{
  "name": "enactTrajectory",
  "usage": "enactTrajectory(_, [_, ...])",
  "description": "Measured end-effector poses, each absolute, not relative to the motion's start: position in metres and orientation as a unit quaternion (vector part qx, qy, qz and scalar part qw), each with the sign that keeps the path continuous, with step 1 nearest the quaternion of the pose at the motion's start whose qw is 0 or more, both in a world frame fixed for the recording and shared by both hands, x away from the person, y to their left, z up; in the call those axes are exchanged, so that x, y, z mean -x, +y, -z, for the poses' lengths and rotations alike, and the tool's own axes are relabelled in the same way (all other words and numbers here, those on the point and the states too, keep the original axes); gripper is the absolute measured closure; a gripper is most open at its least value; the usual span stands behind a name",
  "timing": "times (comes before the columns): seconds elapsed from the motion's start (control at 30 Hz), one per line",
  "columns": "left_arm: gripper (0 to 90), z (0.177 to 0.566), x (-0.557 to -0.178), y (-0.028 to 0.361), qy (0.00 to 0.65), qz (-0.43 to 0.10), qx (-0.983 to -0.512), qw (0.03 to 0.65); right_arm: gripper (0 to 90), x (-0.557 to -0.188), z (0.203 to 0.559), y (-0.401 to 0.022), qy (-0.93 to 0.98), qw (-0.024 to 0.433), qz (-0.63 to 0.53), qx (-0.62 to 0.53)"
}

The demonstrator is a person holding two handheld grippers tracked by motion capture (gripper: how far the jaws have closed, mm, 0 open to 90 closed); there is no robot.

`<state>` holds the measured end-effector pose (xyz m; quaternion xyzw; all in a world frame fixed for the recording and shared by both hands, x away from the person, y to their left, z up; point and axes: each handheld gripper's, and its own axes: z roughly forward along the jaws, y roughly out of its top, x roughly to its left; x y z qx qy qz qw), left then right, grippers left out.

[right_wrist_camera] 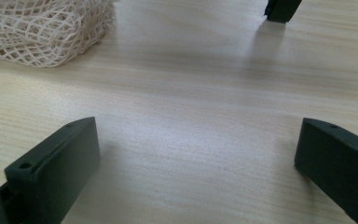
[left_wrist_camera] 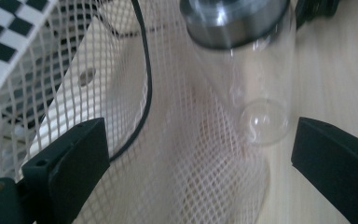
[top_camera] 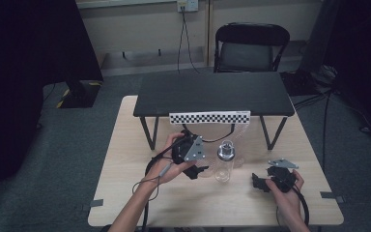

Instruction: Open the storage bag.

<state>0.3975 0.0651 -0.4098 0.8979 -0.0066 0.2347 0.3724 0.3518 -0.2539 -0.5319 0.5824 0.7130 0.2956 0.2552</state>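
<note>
High view first: a person's forearms reach in over a pale wooden surface (top_camera: 125,145), each hand holding a gripper. The left gripper (top_camera: 196,170) sits near the middle, just left of a clear glass jar (top_camera: 224,166) with a metal lid (top_camera: 226,151), which stands upright. Cream netting (top_camera: 239,133) lies on the wood behind and beside the jar, under the front edge of a small black raised shelf (top_camera: 212,92) that carries a checkered strip (top_camera: 209,117). The right gripper (top_camera: 258,182) rests low on the surface, right of the jar and apart from it, with its grey plate (top_camera: 282,164) on top.

From the left gripper view, the fingers (left_wrist_camera: 70,158) stand wide and released, with the netting (left_wrist_camera: 186,177) spread between them and the jar (left_wrist_camera: 256,93) just ahead, nearer the right-hand one. A black cable (left_wrist_camera: 145,84) curves across the mesh.

From the right gripper view, the fingers (right_wrist_camera: 56,163) are likewise spread and hold nothing; bare wood lies between them. A bunch of netting (right_wrist_camera: 42,28) sits at the upper left.

A black folding chair (top_camera: 251,48) stands behind the surface.
</note>
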Motion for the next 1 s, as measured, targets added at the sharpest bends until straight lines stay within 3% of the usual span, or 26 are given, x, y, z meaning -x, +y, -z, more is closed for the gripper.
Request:
enactTrajectory(0.37, [4.3,0.427,-0.415,0.046,-0.031,-0.249,-0.899,0.358,0.0,-0.352,0.532,-0.254,0.713,0.255,-0.296,-0.582])
enactTrajectory(1.0, [0.3,0.444,-0.428,0.044,-0.028,-0.156,-0.935,0.317,0.0,-0.351,0.532,-0.255,0.717,0.253,-0.298,-0.577])
